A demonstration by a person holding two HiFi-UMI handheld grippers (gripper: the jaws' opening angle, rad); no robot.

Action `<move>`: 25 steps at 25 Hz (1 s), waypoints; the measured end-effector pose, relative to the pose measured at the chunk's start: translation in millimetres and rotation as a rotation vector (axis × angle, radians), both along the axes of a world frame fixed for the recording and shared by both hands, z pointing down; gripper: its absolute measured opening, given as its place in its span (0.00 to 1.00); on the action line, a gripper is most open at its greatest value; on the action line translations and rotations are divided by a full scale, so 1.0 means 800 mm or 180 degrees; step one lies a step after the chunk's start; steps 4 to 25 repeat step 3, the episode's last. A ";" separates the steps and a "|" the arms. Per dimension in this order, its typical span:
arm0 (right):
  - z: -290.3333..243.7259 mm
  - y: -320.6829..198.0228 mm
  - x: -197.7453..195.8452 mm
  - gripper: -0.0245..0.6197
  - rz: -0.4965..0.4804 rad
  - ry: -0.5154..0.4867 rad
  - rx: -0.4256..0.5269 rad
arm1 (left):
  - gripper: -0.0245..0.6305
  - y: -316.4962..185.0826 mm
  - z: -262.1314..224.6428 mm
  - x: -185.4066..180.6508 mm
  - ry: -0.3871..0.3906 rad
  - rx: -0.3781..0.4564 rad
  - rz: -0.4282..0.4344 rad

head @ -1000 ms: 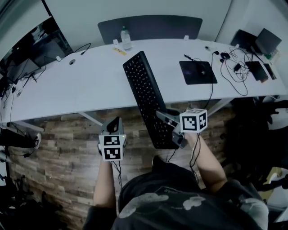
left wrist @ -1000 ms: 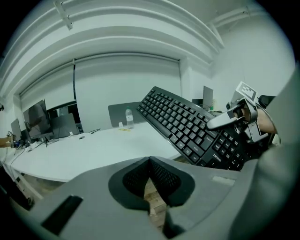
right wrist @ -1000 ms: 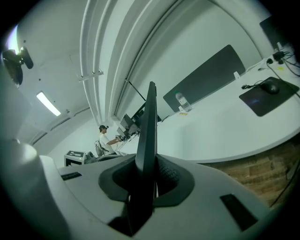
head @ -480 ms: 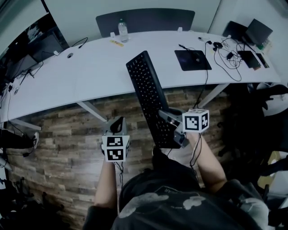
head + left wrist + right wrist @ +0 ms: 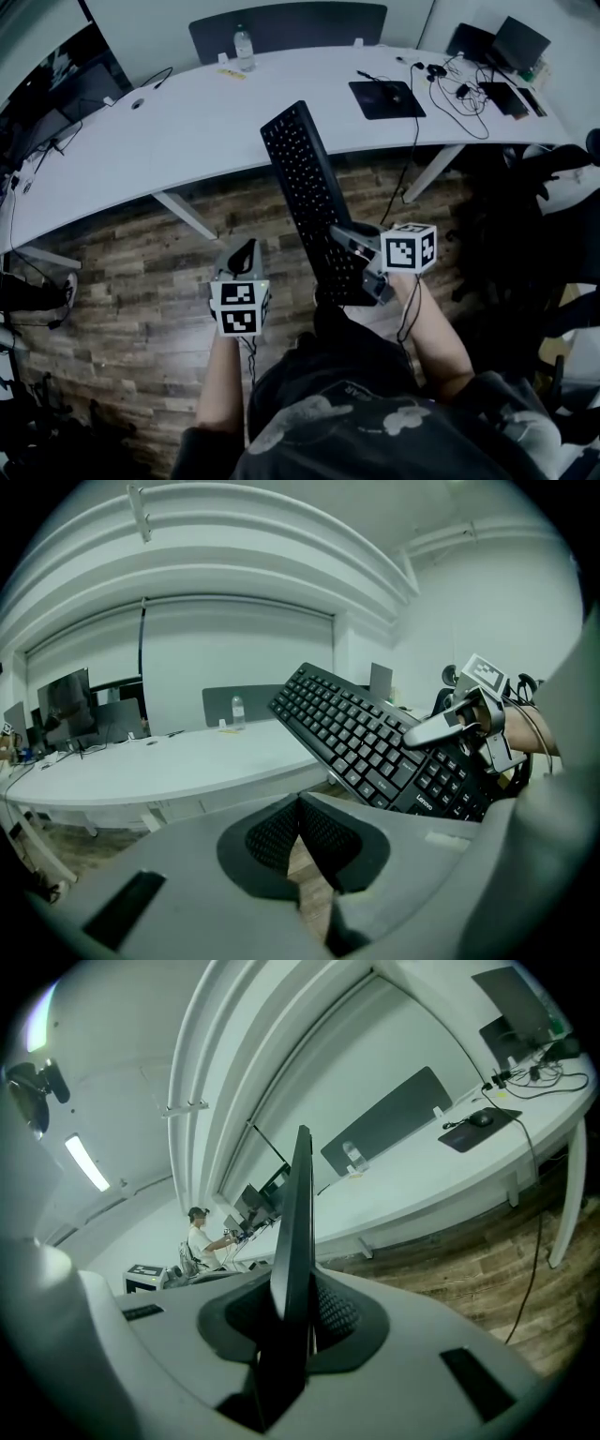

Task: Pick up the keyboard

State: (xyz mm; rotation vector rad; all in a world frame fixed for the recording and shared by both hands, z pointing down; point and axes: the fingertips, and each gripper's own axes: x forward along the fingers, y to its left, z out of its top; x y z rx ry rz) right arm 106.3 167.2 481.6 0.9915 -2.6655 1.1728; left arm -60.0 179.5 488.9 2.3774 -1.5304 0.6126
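Desk (image 5: pixel 187 131): The white top carries a mouse mat, a bottle and cables, but no keyboard. We judge that the lift off it is done.

Wooden floor (image 5: pixel 141 281): This is what now lies under most of the keyboard, so it hangs in the air between the desk and the person.

Keyboard (image 5: pixel 305 178): It is black and full-length, and it is held by its near end alone. Its far end points back toward the desk edge, and we see nothing of it resting there. It is tilted, with the keys facing the left side. We take the task's one step as done. What is left, as we judge it, is only to keep the long board steady from that single end.

Right gripper (image 5: pixel 361 267): It is clamped on the keyboard's near end. In the right gripper view the board runs edge-on straight up between the jaws and deep into the throat.

Pads (image 5: pixel 342 1312): The ribbed faces press on the board from both sides, with no gap that we can see.

Left gripper (image 5: pixel 246 253): Its jaws are clenched together on nothing. It hangs beside the keyboard and apart from it, over the floor. In its own view the board passes above and to the right, without touching.
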 end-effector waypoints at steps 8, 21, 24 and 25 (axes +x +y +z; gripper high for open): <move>0.011 0.027 0.004 0.15 0.0068 0.0027 -0.0090 | 0.04 0.024 0.005 0.000 0.0014 0.0004 0.0017; 0.011 0.027 0.004 0.15 0.0068 0.0027 -0.0090 | 0.04 0.024 0.005 0.000 0.0014 0.0004 0.0017; 0.011 0.027 0.004 0.15 0.0068 0.0027 -0.0090 | 0.04 0.024 0.005 0.000 0.0014 0.0004 0.0017; 0.011 0.027 0.004 0.15 0.0068 0.0027 -0.0090 | 0.04 0.024 0.005 0.000 0.0014 0.0004 0.0017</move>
